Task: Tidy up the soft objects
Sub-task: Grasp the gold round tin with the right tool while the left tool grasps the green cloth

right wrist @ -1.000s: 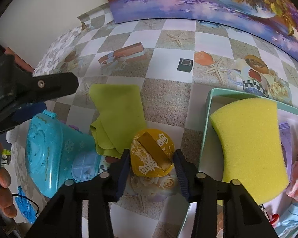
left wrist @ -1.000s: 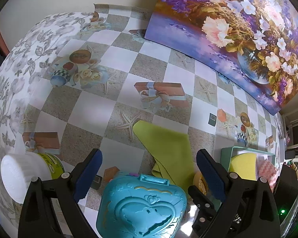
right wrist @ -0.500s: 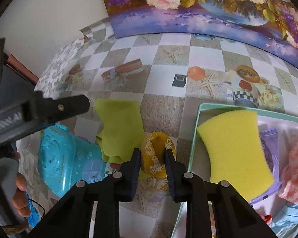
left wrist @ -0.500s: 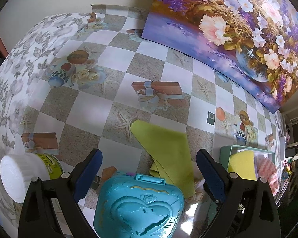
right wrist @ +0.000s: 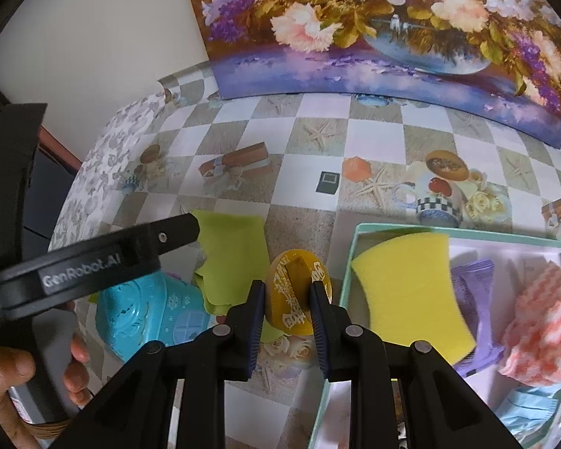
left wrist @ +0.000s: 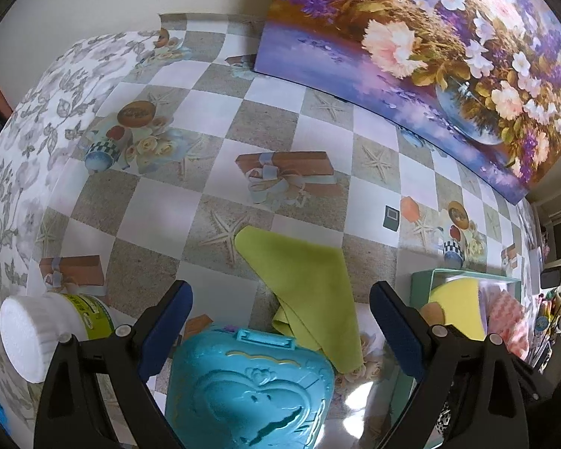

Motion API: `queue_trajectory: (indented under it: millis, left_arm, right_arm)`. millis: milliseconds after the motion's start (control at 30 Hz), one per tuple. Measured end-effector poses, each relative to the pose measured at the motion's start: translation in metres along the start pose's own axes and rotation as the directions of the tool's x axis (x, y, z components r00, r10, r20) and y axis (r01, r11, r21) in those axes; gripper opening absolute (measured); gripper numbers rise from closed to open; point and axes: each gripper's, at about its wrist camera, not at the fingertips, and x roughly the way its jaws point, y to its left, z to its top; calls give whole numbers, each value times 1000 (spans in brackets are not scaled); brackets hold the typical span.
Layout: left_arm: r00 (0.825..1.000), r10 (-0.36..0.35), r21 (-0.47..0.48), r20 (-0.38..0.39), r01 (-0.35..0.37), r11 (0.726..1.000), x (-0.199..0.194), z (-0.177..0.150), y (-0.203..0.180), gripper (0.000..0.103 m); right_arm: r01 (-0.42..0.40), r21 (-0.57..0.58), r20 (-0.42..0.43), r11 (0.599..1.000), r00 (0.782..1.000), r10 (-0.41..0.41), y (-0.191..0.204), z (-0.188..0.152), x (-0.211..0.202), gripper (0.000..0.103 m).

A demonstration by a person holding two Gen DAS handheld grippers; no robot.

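My right gripper (right wrist: pixel 286 292) is shut on a round yellow puff (right wrist: pixel 299 292) with gold print and holds it above the table, just left of the teal tray (right wrist: pixel 349 247). The tray holds a yellow sponge (right wrist: pixel 411 292), a purple packet (right wrist: pixel 475 299), a pink-and-white cloth (right wrist: pixel 538 325) and a light blue item (right wrist: pixel 531 411). A green cloth (left wrist: pixel 310 288) lies folded on the table; it also shows in the right wrist view (right wrist: pixel 232 250). My left gripper (left wrist: pixel 280 321) is open and empty above a teal toy case (left wrist: pixel 250 385).
A white-capped bottle (left wrist: pixel 45 333) lies at the left gripper's left. A flower painting (left wrist: pixel 430 48) leans against the wall at the back. The table has a checkered patterned cover (left wrist: pixel 205 119). The toy case also shows in the right wrist view (right wrist: pixel 149 318).
My right gripper closed on the yellow puff and lifted it off the table toward the tray. My left gripper stayed open and drew back slightly.
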Motion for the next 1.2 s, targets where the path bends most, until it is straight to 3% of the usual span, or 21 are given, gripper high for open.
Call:
queue_trajectory:
  millis: [267, 567, 833, 867, 933, 1000, 1200]
  left_arm:
    - [999, 38, 62, -10, -37, 997, 8, -2, -15, 96]
    - [986, 169, 208, 7, -167, 964, 17, -4, -53, 96]
    - [978, 200, 290, -65, -174, 941, 31, 4, -78, 94]
    - [972, 222, 319, -73, -188, 929, 35, 5, -83, 93]
    - [959, 268, 356, -87, -222, 908, 42, 6, -89, 81]
    - [947, 305, 391, -104, -243, 888, 49, 7, -93, 77]
    - [904, 371, 443, -212, -249, 861, 75, 11, -93, 67]
  right_arm:
    - [65, 38, 68, 997, 995, -67, -25, 7, -34, 26]
    - [27, 112, 104, 993, 994, -38, -58, 9, -54, 26]
    - [8, 161, 138, 987, 990, -31, -79, 9, -70, 26]
    - [4, 166, 142, 986, 989, -28, -81, 9, -71, 26]
    - [-6, 175, 148, 985, 989, -21, -85, 8, -74, 26]
    - [-17, 183, 155, 983, 988, -12, -89, 8, -77, 26]
    - [-46, 220, 169, 974, 986, 8, -103, 6, -84, 26]
